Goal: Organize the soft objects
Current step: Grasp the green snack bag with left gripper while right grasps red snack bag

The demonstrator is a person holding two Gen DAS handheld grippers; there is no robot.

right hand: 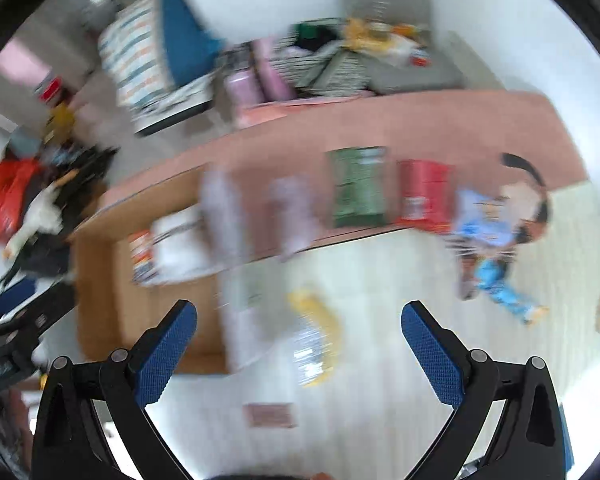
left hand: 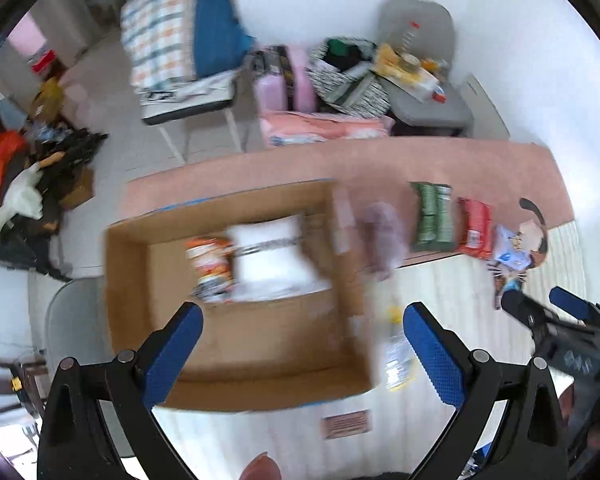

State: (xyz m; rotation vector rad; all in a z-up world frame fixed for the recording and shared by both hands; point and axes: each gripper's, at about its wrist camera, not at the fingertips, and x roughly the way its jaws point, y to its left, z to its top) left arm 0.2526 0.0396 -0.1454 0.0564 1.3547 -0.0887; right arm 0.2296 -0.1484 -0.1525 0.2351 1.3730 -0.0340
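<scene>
A cardboard box (left hand: pixel 140 280) lies open on the table, holding a white pillow-like pack (left hand: pixel 272 256) and an orange packet (left hand: pixel 210 264). To its right lie a pale purple soft item (left hand: pixel 382 236), a green pack (left hand: pixel 432 216), a red pack (left hand: pixel 476 228) and a blue-and-white pack (left hand: pixel 508 250). My left gripper (left hand: pixel 302 320) is open and empty above the box's near side. My right gripper (right hand: pixel 300 316) is open and empty above a clear yellow-trimmed packet (right hand: pixel 316 340). The green pack (right hand: pixel 358 186) and red pack (right hand: pixel 422 190) show blurred in the right wrist view.
A cartoon figure mat (right hand: pixel 500 248) lies at the table's right. Beyond the table stand a chair with checked bedding (left hand: pixel 168 36), pink items (left hand: pixel 284 84), a striped basket (left hand: pixel 348 76) and a grey chair (left hand: pixel 424 100). Clutter lies on the floor at left (left hand: pixel 28 176).
</scene>
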